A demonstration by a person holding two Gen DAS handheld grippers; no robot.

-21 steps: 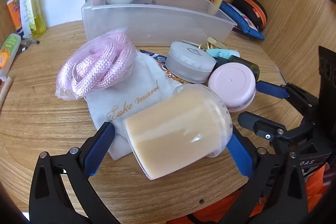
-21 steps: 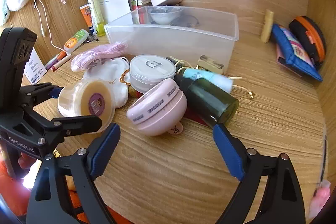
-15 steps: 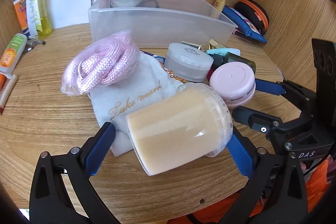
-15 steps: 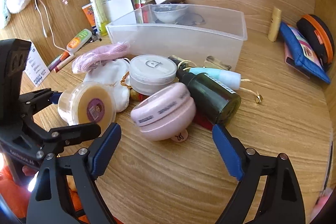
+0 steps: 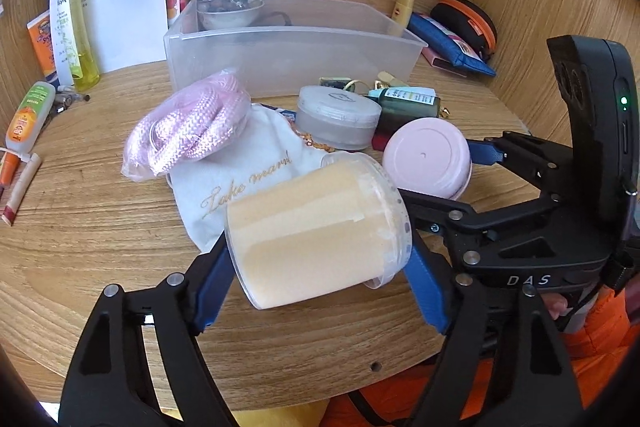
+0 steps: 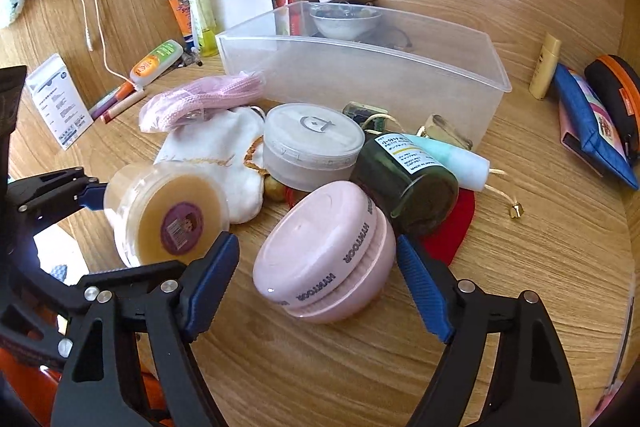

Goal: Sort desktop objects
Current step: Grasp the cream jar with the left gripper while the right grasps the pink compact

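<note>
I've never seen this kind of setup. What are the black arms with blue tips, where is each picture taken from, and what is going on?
No robot here: a person holds a hand-operated two-finger tool in each hand, with a wide-angle camera on each looking along its fingers. In the left view, the left tool is closed on a clear jar of beige cream, lying on its side. In the right view, the right tool is open, its blue pads either side of a round pink case, not yet squeezing it. Each tool also shows at the edge of the other's picture. On the wooden desk lie a white pouch, bagged pink rope, a frosted round box, a dark green bottle and a clear plastic bin, probably where things get sorted.
</note>
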